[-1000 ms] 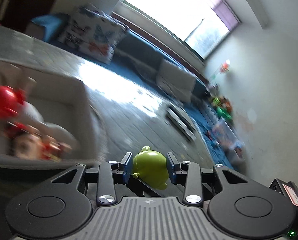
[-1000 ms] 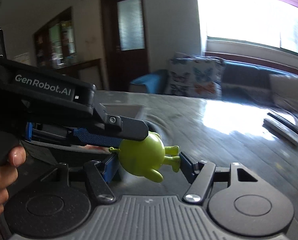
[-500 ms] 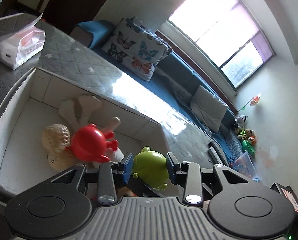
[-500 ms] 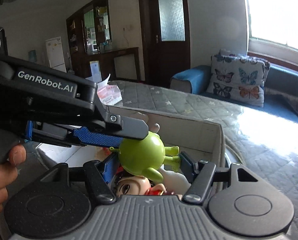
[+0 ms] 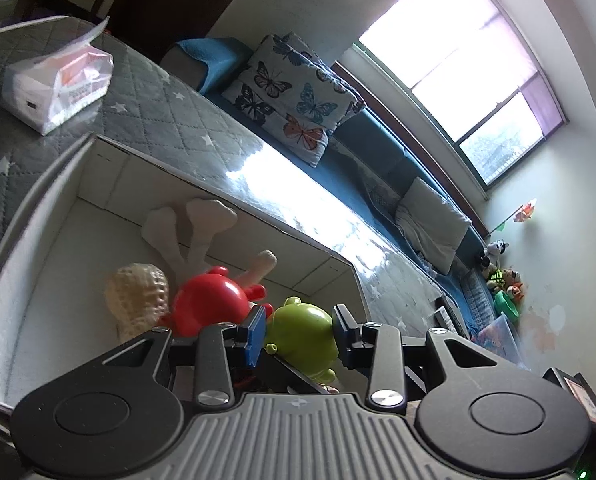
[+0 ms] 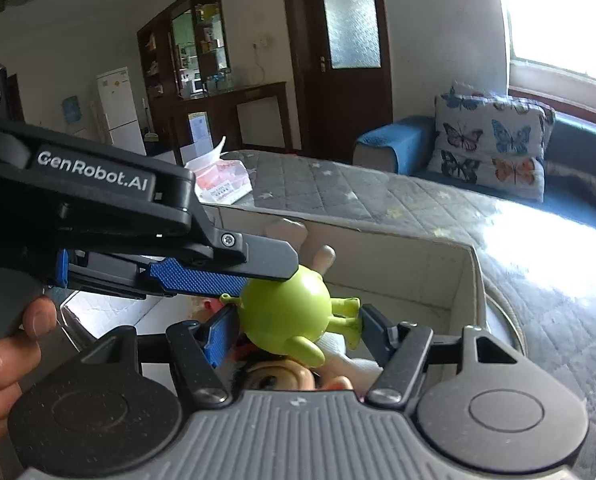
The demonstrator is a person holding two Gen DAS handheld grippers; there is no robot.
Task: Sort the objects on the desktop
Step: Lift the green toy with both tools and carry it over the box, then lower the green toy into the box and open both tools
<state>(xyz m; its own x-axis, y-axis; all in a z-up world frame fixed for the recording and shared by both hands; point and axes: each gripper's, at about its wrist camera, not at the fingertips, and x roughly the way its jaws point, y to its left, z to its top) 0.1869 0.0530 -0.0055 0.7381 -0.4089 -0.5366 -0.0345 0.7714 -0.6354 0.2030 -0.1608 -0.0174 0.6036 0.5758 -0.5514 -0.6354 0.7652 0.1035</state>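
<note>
A: Both claws are on the green toy [image 5: 302, 334]. The left claw [image 5: 300, 334] pinches its round body from the sides, and the right claw [image 6: 294, 322] is closed on it too, one pad behind the body, the other against its feet. It hangs over the open white box [image 5: 98, 184], near the wall at three o'clock.

B: What could go wrong from here?

A: I'd guess an uneven let-go. If one claw opens first, the other may twist the toy and flick it toward that near wall [image 6: 472, 280]. It's smooth and round, so it could also roll off the red toy [image 5: 210, 304] just under it.

B: Is there room to move?

A: Toward nine o'clock, yes: bare box floor [image 5: 58, 280] beyond the peanut-shaped toy [image 5: 140, 298]. Straight below it's crowded, with a doll's head [image 6: 282, 374] and the plush legs [image 5: 194, 220]. The tissue pack [image 5: 54, 84] sits on the counter [image 5: 170, 120] well clear of the box. The two claws stand close together, so they could knock as they draw apart.
</note>
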